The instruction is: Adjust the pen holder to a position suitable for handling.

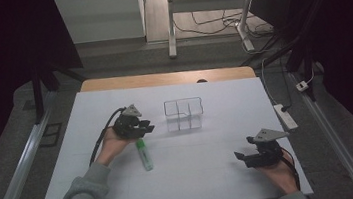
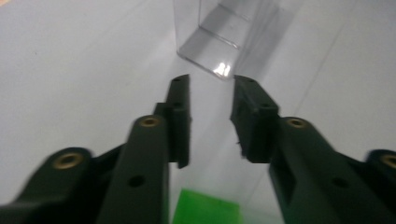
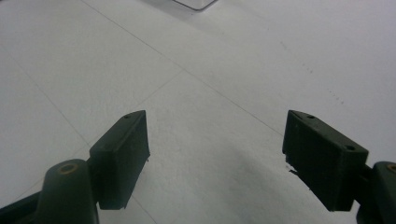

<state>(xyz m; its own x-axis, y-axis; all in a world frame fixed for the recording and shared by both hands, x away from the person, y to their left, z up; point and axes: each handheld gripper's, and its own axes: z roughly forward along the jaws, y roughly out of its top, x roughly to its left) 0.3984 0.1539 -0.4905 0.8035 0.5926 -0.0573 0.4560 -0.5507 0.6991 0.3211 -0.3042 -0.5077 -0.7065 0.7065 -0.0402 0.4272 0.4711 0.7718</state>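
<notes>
A lab or test room: a white-covered table [image 1: 221,160] under dark curtains [image 1: 3,54], loose cables [image 1: 216,24] and a power strip [image 1: 285,116] on the floor.

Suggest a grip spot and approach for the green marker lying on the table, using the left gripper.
Probably mid-barrel. The green marker lies flat on the white table, its far end under the left gripper, whose jaws stand open. Come straight down from above with the jaws across the barrel: it is long, narrow and likely round, so an end grip might roll.
</notes>
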